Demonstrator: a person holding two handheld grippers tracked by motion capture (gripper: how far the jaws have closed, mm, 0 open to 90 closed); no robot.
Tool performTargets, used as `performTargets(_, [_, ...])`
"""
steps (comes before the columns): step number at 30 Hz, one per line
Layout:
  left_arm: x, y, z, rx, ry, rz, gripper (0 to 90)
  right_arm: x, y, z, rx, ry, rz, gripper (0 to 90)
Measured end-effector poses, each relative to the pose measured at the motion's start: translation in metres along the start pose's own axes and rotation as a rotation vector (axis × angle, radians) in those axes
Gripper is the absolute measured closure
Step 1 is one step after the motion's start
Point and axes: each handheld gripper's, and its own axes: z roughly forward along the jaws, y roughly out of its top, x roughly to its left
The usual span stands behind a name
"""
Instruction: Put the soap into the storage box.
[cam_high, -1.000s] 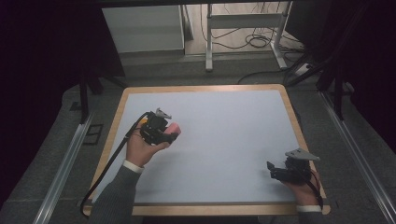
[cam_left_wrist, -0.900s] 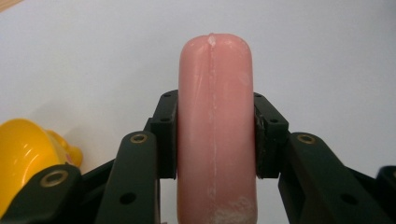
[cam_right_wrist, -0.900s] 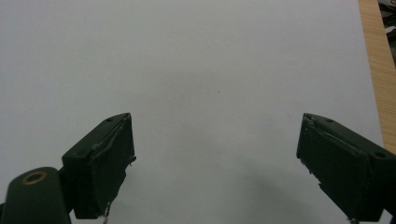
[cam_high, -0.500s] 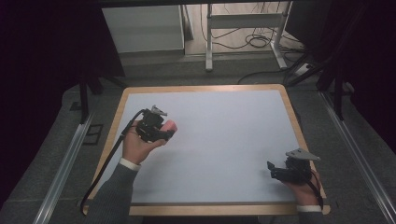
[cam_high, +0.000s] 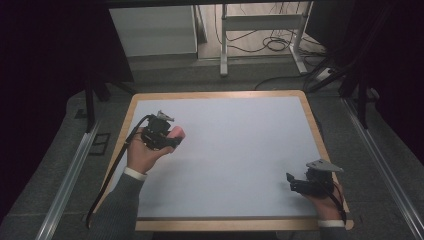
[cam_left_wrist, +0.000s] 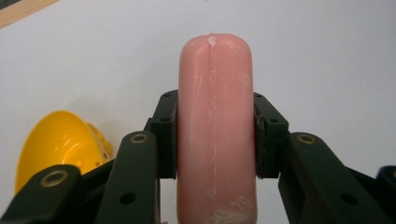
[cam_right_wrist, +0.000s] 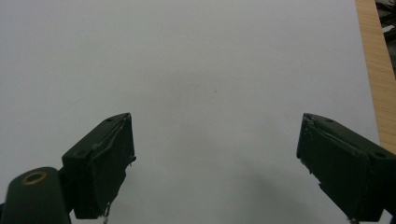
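The left gripper (cam_left_wrist: 215, 135) was clamped on a smooth pink sausage-shaped plastic piece (cam_left_wrist: 215, 121), whose lower end was cut off by the frame edge. A glossy yellow plastic funnel-shaped object (cam_left_wrist: 56, 144) lay partly hidden behind the left jaw, on the white table surface (cam_high: 240, 145). The right gripper (cam_right_wrist: 215, 163) hovered with jaws spread wide and nothing between them, near the table's wooden edge (cam_right_wrist: 371, 65).

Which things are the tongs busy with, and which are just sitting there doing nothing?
Busy:
- pink sausage, clamped between the left tongs
- left tongs, shut on it

Just there:
- yellow funnel-shaped thing, beside the left tongs, not held
- right tongs, open, nothing in them
- white table
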Motion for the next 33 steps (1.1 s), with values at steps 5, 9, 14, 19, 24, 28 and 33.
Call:
performTargets(5, [0.009, -0.002, -0.002, 0.003, 0.015, -0.016, 60.1, 0.001, 0.0, 0.0, 0.0, 0.001, -0.004, 11.1])
performTargets(9, [0.015, -0.003, -0.003, 0.003, 0.028, -0.034, 60.1, 0.001, 0.0, 0.0, 0.0, 0.003, -0.005, 11.1])
performTargets(14, [0.021, -0.005, -0.005, 0.006, 0.036, -0.042, 60.1, 0.0, 0.0, 0.0, 0.0, 0.001, -0.002, 11.1])
performTargets(19, [0.028, -0.009, -0.007, 0.007, 0.046, -0.059, 60.1, 0.0, 0.0, 0.0, -0.002, 0.001, -0.003, 11.1])
performTargets(24, [0.035, -0.013, -0.008, 0.012, 0.056, -0.074, 60.1, 0.0, 0.0, 0.0, -0.002, 0.0, -0.003, 11.1])
performTargets(28, [0.042, -0.016, -0.009, 0.016, 0.065, -0.092, 60.1, 0.0, 0.0, -0.001, -0.003, -0.001, -0.001, 11.1])
performTargets(33, [0.05, -0.02, -0.01, 0.023, 0.075, -0.109, 60.1, 0.0, 0.0, 0.0, 0.0, 0.0, -0.004, 11.1])
